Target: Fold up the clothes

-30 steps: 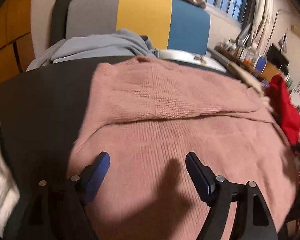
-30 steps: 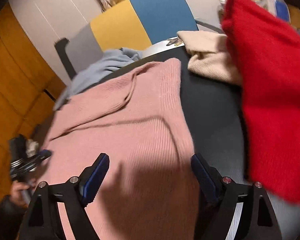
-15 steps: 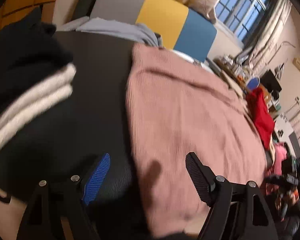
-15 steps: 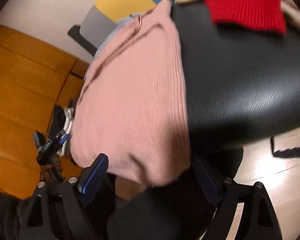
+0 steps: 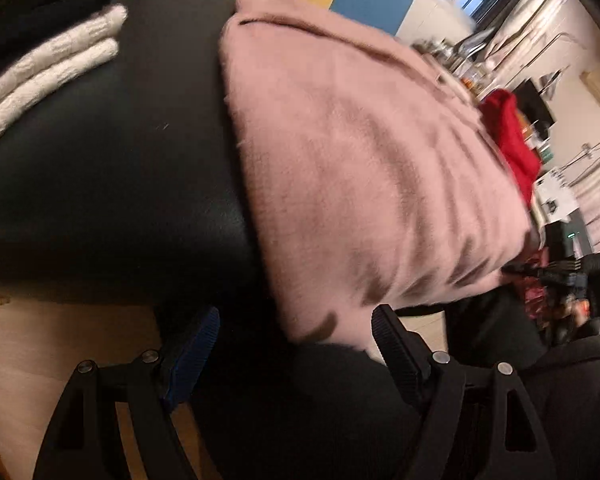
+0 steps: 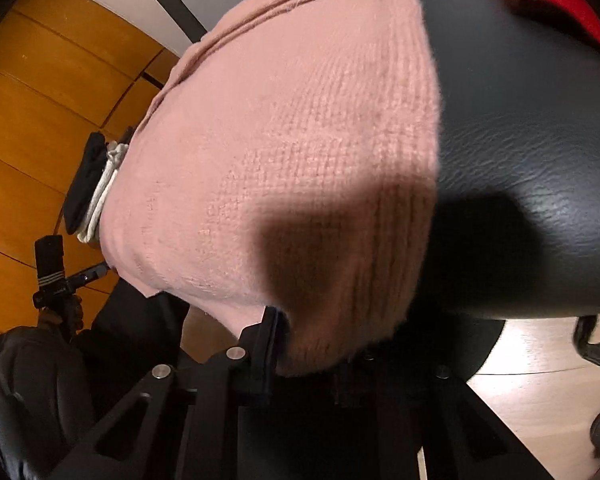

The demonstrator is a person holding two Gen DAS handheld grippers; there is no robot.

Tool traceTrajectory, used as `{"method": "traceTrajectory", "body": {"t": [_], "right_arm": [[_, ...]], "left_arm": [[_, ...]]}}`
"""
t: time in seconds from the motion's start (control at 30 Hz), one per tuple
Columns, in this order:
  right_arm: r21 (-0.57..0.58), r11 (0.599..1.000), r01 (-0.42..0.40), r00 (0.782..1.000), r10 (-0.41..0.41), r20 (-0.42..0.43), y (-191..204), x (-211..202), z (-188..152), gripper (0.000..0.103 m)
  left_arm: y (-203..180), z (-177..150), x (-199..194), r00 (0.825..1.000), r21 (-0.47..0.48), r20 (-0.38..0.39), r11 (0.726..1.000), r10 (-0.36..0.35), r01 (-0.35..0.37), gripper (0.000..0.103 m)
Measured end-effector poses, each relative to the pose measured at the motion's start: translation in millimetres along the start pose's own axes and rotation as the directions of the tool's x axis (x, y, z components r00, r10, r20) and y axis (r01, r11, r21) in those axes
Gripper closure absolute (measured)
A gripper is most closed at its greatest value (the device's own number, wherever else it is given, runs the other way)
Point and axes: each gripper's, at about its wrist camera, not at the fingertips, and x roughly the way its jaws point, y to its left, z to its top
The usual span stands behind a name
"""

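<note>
A pink knitted sweater (image 5: 360, 160) lies flat on the black table (image 5: 120, 160), its hem hanging over the near edge. My left gripper (image 5: 296, 348) is open below that edge, with the sweater's near left corner hanging between its fingers and not pinched. In the right wrist view the sweater (image 6: 300, 140) fills the middle. My right gripper (image 6: 312, 356) has the near right hem corner between its jaws, which are closing and press on the fabric.
A folded white and black stack (image 5: 48, 68) lies left of the sweater, and a red garment (image 5: 512, 140) lies to its right on the table (image 6: 520, 140). A person in dark clothing (image 5: 560, 392) stands at the near edge. Wooden floor shows below.
Both grippers dropped from above the sweater to the table's near edge, the left to the left corner, the right to the right corner. The right jaws went from wide apart to closed on the hem.
</note>
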Motion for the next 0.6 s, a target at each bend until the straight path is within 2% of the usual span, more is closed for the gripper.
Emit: {"method": "traceTrajectory", "body": {"t": [0.1, 0.23, 0.3, 0.37, 0.4, 0.43, 0.47, 0.5, 0.53, 0.57, 0.6], "right_arm": [[0.012, 1.0, -0.015, 1.0, 0.015, 0.012, -4, 0, -6, 0.077], [0.037, 0.998, -0.044, 0.999, 0.043, 0.032, -6, 1, -7, 0.076], [0.023, 0.999, -0.046, 0.998, 0.044, 0.047, -5, 1, -10, 0.075], [0.012, 0.999, -0.04, 0.998, 0.039, 0.051, -3, 2, -11, 0.075], [0.006, 0.999, -0.032, 0.998, 0.032, 0.048, -1, 3, -11, 0.075], [0.0, 1.0, -0.008, 0.999, 0.008, 0.034, 3, 5, -8, 0.075], [-0.006, 1.0, 0.021, 1.0, -0.021, 0.019, 7, 6, -6, 0.079], [-0.024, 0.998, 0.051, 0.999, -0.051, 0.012, 14, 7, -5, 0.08], [-0.046, 0.996, 0.081, 0.997, -0.081, 0.007, 22, 8, -4, 0.08], [-0.067, 0.992, 0.111, 0.994, -0.111, 0.004, 30, 8, -3, 0.086], [-0.077, 0.991, 0.109, 0.994, -0.109, 0.006, 35, 7, -3, 0.09]], "left_arm": [[-2, 0, 4, 1.0, 0.002, 0.003, 1.0, -0.008, 0.008, 0.019], [-3, 0, 14, 1.0, 0.025, -0.031, 1.0, 0.0, 0.001, 0.019], [-5, 1, 19, 0.998, 0.024, -0.057, 1.0, -0.016, 0.018, 0.023], [-8, 2, 25, 0.996, 0.017, -0.083, 0.999, -0.045, 0.046, 0.037], [-8, 2, 27, 0.995, 0.019, -0.09, 0.999, -0.041, 0.043, 0.041], [-9, 3, 30, 0.994, 0.02, -0.097, 0.999, -0.04, 0.042, 0.058], [-8, 3, 31, 0.993, 0.008, -0.105, 0.998, -0.055, 0.056, 0.094], [-7, 3, 30, 0.991, -0.006, -0.109, 0.997, -0.077, 0.077, 0.1], [-6, 5, 26, 0.987, -0.018, -0.104, 0.992, -0.125, 0.124, 0.098], [-6, 7, 21, 0.98, -0.027, -0.099, 0.985, -0.171, 0.169, 0.098], [-9, 6, 19, 0.974, -0.023, -0.092, 0.978, -0.206, 0.205, 0.098]]}}
